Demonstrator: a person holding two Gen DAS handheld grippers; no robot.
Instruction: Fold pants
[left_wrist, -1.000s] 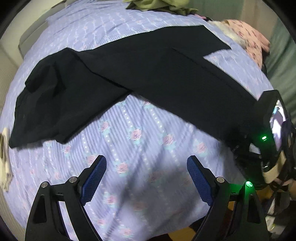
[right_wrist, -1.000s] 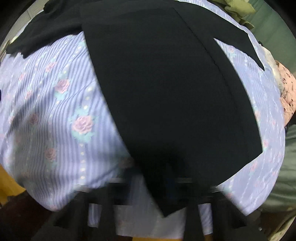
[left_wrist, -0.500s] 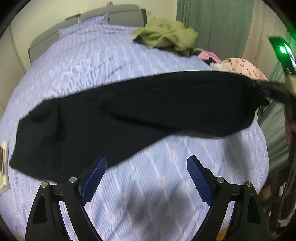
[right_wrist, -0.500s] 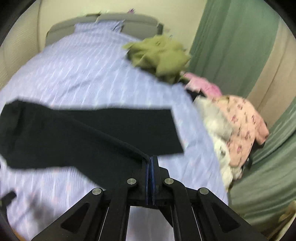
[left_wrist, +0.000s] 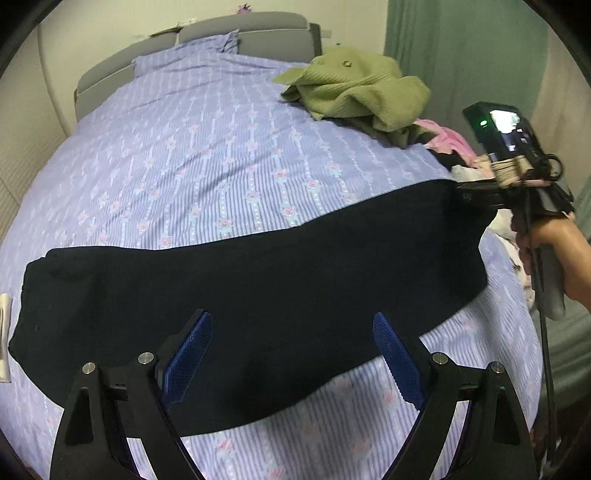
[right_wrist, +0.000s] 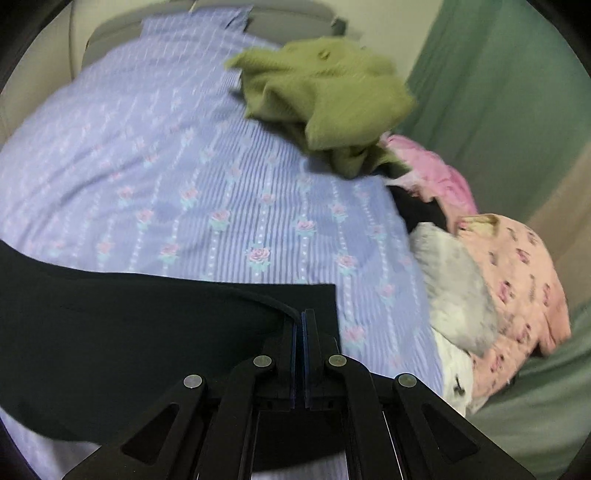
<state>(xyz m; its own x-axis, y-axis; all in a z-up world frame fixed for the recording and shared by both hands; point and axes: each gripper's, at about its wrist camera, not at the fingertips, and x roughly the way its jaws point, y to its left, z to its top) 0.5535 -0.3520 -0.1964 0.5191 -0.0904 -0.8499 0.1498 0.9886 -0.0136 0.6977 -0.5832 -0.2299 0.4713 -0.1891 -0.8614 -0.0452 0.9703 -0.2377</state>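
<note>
Currently on the bed: 1 pair of black cloth pants (left_wrist: 258, 295), stretched as a long dark band across the near part of the lavender striped bedsheet with pink roses (left_wrist: 207, 162). Its left end lies bunched on the sheet; its right end is lifted off the sheet.

Right gripper (right_wrist: 303, 321): black frame, blue pads pressed together on the upper edge of the pants near the hem corner. In the left wrist view the same tool (left_wrist: 476, 192) appears at the right, a bare hand (left_wrist: 554, 254) around its handle, a small lit screen with a green light on top.

Left gripper (left_wrist: 291, 347): black frame, 2 blue ribbed pads (left_wrist: 395, 358) standing wide apart, nothing between them; it hangs above the near edge of the pants and does not touch the cloth.

Other items: 1 crumpled olive-green knit garment (left_wrist: 354, 92) at the far right of the bed; 1 bright pink garment (right_wrist: 432, 173) just beside it; 1 peach floral-print garment (right_wrist: 517, 280) and 1 grey-white fluffy item (right_wrist: 454, 291) at the right edge; 1 grey padded headboard (left_wrist: 258, 33); 1 green curtain (right_wrist: 491, 92) behind.
</note>
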